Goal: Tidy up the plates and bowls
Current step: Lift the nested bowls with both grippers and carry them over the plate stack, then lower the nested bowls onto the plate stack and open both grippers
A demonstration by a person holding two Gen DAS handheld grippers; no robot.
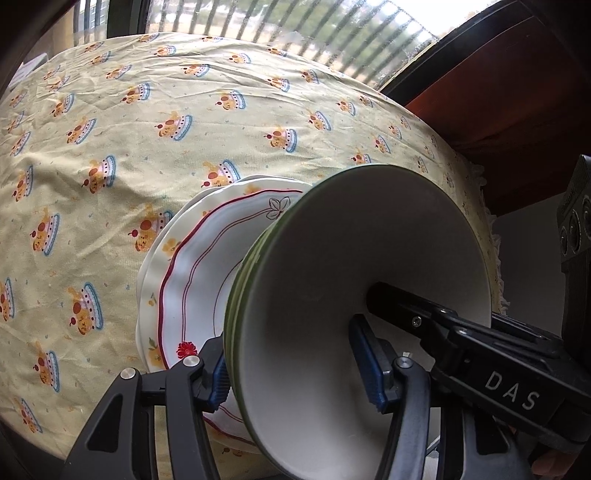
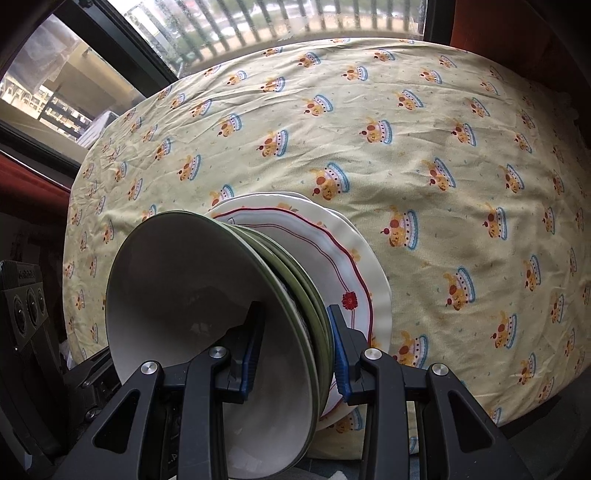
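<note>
A stack of several nested bowls (image 1: 332,240) (image 2: 177,266), white inside and green outside, is over a pile of scalloped white plates (image 1: 199,266) (image 2: 354,280) with red rims and flower prints. The plates lie on the tablecloth; I cannot tell whether the bowls touch them. My left gripper (image 1: 291,354) is shut on the stack's near wall, with one blue pad inside the top bowl and one outside. My right gripper (image 2: 293,325) is shut on the opposite wall the same way. One of its fingers (image 1: 402,306) reaches into the bowl in the left wrist view.
A pale yellow tablecloth (image 1: 147,147) (image 2: 443,147) printed with small cakes covers the table. A window with bars (image 1: 295,29) (image 2: 295,22) runs along the far edge. Dark red wooden furniture (image 1: 498,110) stands beside the table.
</note>
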